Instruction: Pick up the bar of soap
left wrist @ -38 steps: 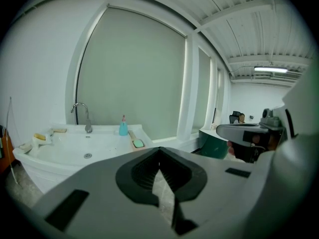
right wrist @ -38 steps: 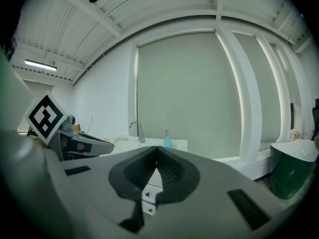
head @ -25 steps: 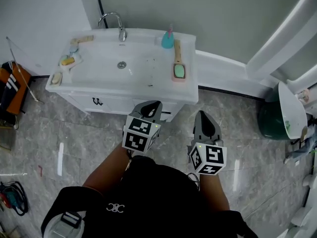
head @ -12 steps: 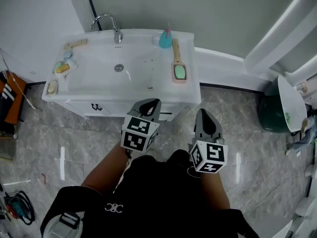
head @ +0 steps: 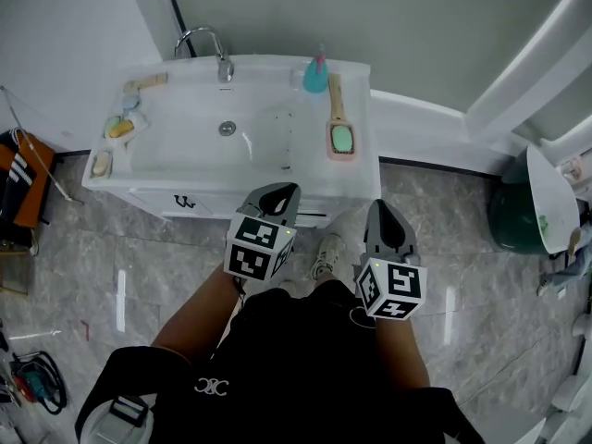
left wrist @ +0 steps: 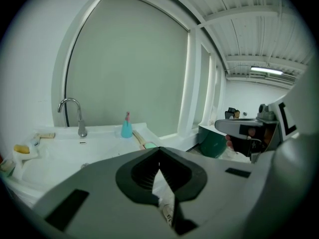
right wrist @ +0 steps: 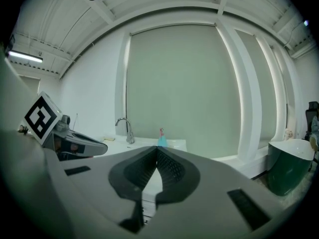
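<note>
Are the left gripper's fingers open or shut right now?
Shut. In the left gripper view, the grey left gripper has its fingers meeting at the tips, with nothing held between them.

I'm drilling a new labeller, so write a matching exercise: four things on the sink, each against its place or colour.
1 faucet
2 bottle
3 brush
4 soap bar

A blue-green, upright at the back
B on the left rim of the sink
C lying along the right rim
D chrome, curved

Pairs: 1-D, 2-A, 3-C, 4-B
</note>
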The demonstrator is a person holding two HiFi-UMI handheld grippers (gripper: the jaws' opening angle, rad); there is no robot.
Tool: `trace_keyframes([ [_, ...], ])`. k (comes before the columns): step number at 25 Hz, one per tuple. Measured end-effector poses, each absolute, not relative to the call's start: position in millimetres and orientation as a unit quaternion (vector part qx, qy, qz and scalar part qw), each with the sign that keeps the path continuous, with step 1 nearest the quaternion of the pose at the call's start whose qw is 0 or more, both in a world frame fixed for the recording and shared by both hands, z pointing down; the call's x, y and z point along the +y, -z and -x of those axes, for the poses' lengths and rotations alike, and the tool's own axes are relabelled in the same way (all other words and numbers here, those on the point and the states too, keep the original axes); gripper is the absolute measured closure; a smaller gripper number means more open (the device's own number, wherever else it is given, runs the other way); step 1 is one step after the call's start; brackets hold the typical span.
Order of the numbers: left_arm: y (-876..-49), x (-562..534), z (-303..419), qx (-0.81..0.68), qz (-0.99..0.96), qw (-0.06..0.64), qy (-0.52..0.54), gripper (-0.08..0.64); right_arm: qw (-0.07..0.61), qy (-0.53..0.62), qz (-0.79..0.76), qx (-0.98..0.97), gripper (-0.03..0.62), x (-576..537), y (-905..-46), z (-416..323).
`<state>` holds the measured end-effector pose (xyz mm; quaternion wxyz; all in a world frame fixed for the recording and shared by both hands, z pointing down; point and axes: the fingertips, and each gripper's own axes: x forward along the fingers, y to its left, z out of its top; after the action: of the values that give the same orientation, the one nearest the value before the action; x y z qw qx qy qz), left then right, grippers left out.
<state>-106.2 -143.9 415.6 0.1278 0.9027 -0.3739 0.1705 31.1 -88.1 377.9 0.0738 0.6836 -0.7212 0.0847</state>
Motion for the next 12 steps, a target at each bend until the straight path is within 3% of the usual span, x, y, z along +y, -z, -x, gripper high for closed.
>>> trace_keyframes([
  [12,-419.0,-201.1,80.8,-0.386,-0.895,0.116,-0.189,0.552,0.065,-0.097,-0.678,-0.726,0.586,-146.1,-386.1,-60.4],
])
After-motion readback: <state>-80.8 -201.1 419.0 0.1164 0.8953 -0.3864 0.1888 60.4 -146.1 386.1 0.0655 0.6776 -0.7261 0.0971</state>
